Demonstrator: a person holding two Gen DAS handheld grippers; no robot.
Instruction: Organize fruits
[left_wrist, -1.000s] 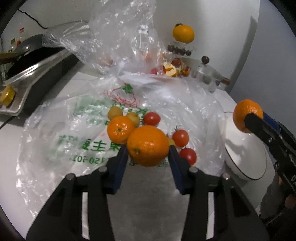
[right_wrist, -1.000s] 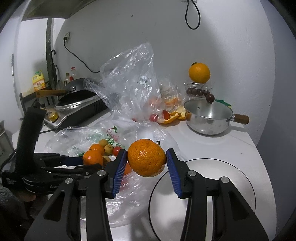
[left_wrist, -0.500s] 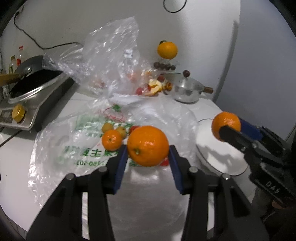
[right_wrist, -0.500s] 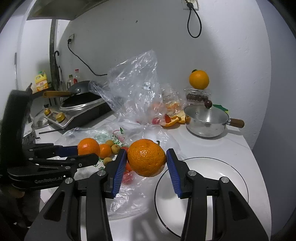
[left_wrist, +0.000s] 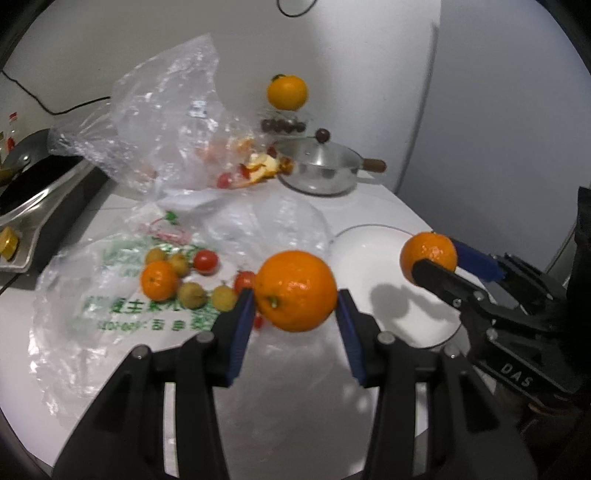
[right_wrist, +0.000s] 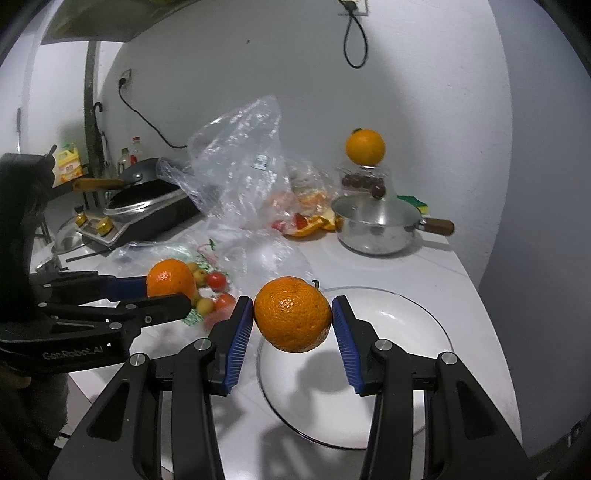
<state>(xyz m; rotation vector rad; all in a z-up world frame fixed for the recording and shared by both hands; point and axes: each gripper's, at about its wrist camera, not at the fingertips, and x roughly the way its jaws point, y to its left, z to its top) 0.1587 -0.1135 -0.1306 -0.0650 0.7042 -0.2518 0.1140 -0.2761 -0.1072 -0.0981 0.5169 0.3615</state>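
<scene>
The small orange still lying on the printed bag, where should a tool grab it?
Grip the small orange across its widest middle, coming from above. It is round, and loquats crowd its right side, so put the fingers front and back.

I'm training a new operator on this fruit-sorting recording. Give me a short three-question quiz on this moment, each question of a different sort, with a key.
1. True or false: the left gripper and the right gripper each hold an orange.
2. Multiple choice: the white plate holds A) two oranges, B) tomatoes, C) no fruit yet.
3. Fill in: the small orange still lying loose rests on the printed plastic ____.

Key: 1 true: the left orange and the right orange are both clamped. 2 C. 3 bag.
</scene>
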